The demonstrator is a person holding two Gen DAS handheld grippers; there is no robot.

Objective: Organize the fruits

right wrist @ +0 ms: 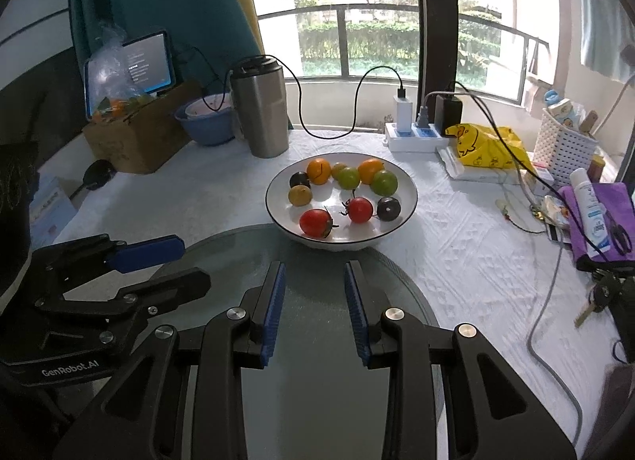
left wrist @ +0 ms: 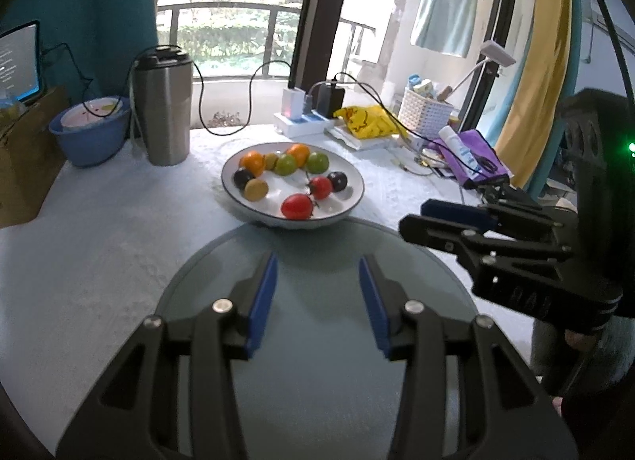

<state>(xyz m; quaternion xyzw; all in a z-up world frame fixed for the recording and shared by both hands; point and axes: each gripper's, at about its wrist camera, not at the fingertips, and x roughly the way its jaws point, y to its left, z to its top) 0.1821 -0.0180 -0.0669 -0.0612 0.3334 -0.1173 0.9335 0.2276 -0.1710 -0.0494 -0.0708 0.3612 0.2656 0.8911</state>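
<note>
The table (right wrist: 456,261), under a white textured cloth, carries a round glass disc (right wrist: 317,257) at its near edge; the disc's near side is covered by the gripper bodies in both views. Just beyond the disc, its near rim at or over the disc's far edge, stands the white bowl (right wrist: 408,186) with a dark rim, holding the fruit in a loose spread. At the back lie two oranges (right wrist: 318,171), two green fruits (right wrist: 349,177) and a small yellowish one partly hidden between them. At the left lie a dark plum (right wrist: 299,179) and a yellow-brown fruit (right wrist: 299,195). Nearest are two red tomatoes (right wrist: 316,222) and a second dark plum at the right. The fruits are near-round, so no long axis can be read. The tomato stalks give a direction: the front one points right, the other left toward the bowl's middle. The left gripper (left wrist: 317,285) hangs over the disc, aimed at the bowl, fingers apart, nothing between the blue pads (left wrist: 262,301). The right gripper (right wrist: 314,293) sits alongside, also aimed at the bowl. Its gap is narrower but clearly visible, and it holds nothing. A steel tumbler (right wrist: 264,110) stands behind the bowl to the left. The blue basin's (right wrist: 206,122) contents are hard to make out. The screen (right wrist: 149,63) text is illegible.
</note>
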